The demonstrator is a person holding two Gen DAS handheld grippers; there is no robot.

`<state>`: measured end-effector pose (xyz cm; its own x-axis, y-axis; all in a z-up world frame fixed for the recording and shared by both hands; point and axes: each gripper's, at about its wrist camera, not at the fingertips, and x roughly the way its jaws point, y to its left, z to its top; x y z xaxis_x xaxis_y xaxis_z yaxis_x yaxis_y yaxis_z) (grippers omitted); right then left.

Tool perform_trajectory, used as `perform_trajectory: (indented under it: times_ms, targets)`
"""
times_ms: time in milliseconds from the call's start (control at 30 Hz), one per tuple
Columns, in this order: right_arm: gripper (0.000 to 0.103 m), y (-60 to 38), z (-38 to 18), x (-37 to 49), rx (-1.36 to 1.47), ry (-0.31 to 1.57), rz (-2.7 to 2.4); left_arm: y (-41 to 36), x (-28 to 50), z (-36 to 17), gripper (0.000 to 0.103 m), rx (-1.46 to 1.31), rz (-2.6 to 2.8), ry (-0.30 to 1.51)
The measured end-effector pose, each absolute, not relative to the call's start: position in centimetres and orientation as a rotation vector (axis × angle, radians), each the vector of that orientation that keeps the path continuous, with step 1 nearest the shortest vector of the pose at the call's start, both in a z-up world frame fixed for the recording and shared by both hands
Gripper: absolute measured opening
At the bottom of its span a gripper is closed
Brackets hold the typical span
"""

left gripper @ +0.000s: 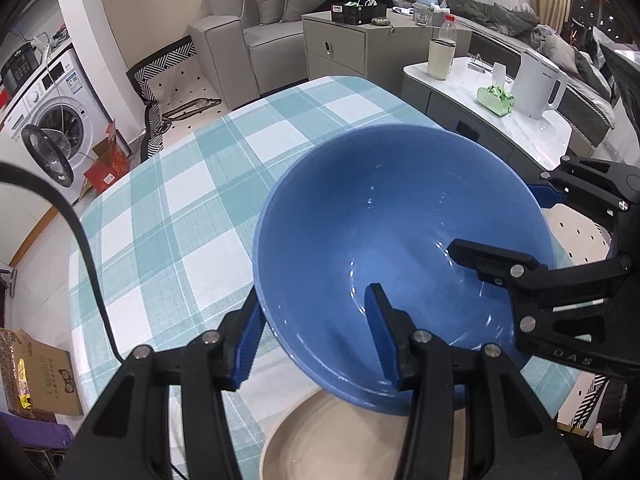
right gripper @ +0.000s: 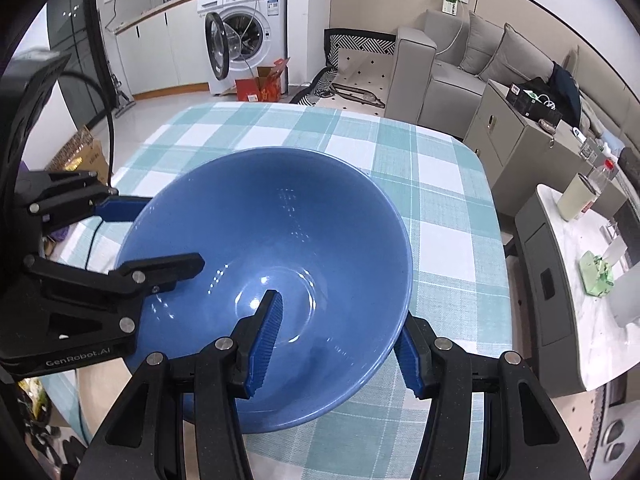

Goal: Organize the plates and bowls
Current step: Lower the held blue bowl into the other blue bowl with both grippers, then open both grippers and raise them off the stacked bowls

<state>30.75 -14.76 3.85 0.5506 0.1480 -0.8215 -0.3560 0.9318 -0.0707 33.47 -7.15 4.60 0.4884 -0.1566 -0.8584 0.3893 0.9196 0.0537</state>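
A large blue bowl (left gripper: 392, 248) is held tilted above the checked tablecloth (left gripper: 180, 200); it also fills the right wrist view (right gripper: 280, 240). My left gripper (left gripper: 316, 340) straddles the bowl's near-left rim, one finger inside and one outside, shut on it. My right gripper (right gripper: 340, 344) straddles the near-right rim the same way, shut on it. Each gripper shows in the other's view, the right one (left gripper: 520, 232) and the left one (right gripper: 152, 236), both on the rim. A beige plate (left gripper: 336, 440) lies on the table under the bowl.
The table (right gripper: 440, 200) carries a teal and white checked cloth. A low marble side table (left gripper: 540, 128) with a white kettle (left gripper: 536, 84), cup and green packet stands to the right. A grey sofa (left gripper: 256, 24) and a washing machine (right gripper: 248, 28) are beyond.
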Motion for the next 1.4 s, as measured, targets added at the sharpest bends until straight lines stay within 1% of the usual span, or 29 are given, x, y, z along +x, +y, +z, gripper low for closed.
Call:
perform_trajectory:
  times_ms: [733, 1000, 1400]
  targets:
    - [0.055, -13.9, 2.2, 31.2, -0.362, 0.938, 0.249, -7.7, 33.9, 3.4, 0.049, 0.304, -0.321, 1.019]
    - [0.058, -14.1, 2.2, 31.3, -0.352, 0.937, 0.253, -7.9, 33.8, 3.4, 0.049, 0.316, -0.319, 1.016]
    - [0.059, -14.0, 1.9, 31.5, -0.338, 0.941, 0.256, -8.1, 34.0, 3.4, 0.049, 0.322, -0.317, 1.016]
